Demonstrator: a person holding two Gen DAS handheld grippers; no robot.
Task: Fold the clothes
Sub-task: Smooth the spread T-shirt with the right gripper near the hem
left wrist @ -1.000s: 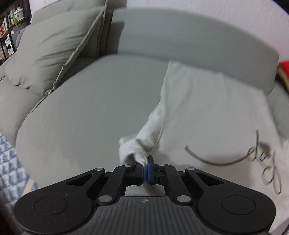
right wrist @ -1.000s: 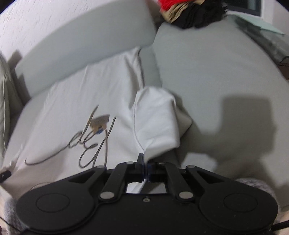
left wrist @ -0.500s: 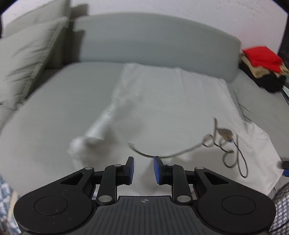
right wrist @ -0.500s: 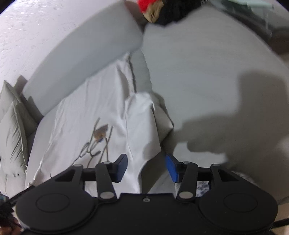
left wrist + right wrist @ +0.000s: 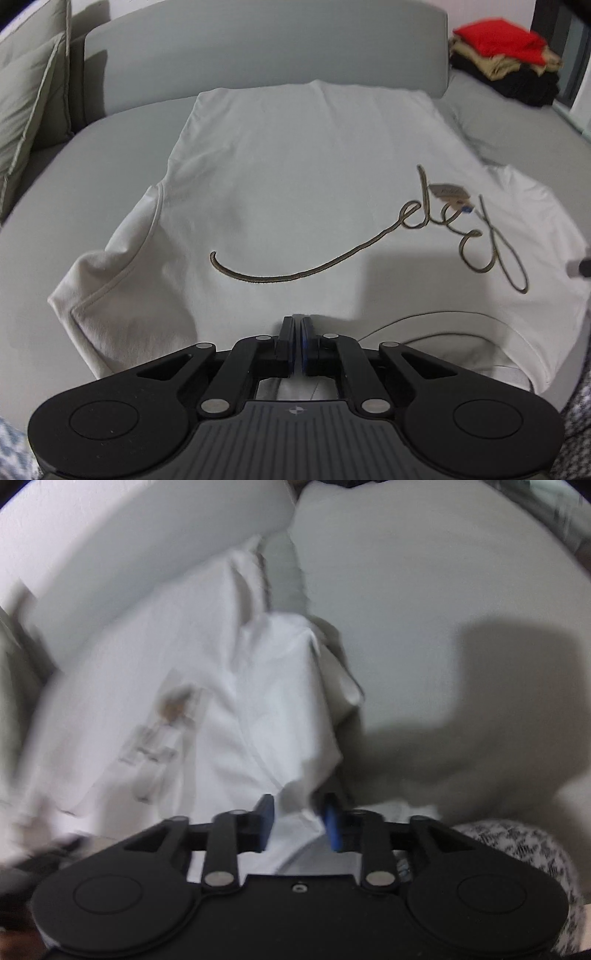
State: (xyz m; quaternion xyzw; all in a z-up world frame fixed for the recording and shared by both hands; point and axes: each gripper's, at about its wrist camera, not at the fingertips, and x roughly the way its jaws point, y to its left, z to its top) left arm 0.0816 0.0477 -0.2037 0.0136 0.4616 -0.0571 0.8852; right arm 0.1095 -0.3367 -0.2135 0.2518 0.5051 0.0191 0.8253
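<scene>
One white T-shirt [image 5: 295, 177] is spread on the sofa [image 5: 110, 177]. Left gripper [image 5: 297, 326], just closed, nips shirt's near shoulder; right gripper [image 5: 297, 812], over sleeve, is parted, closing.

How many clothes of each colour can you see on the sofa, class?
White: 1, the T-shirt
Red: 1, top of the pile
Tan: 1, under the red
Black: 1, bottom of the pile
Total: 4
</scene>
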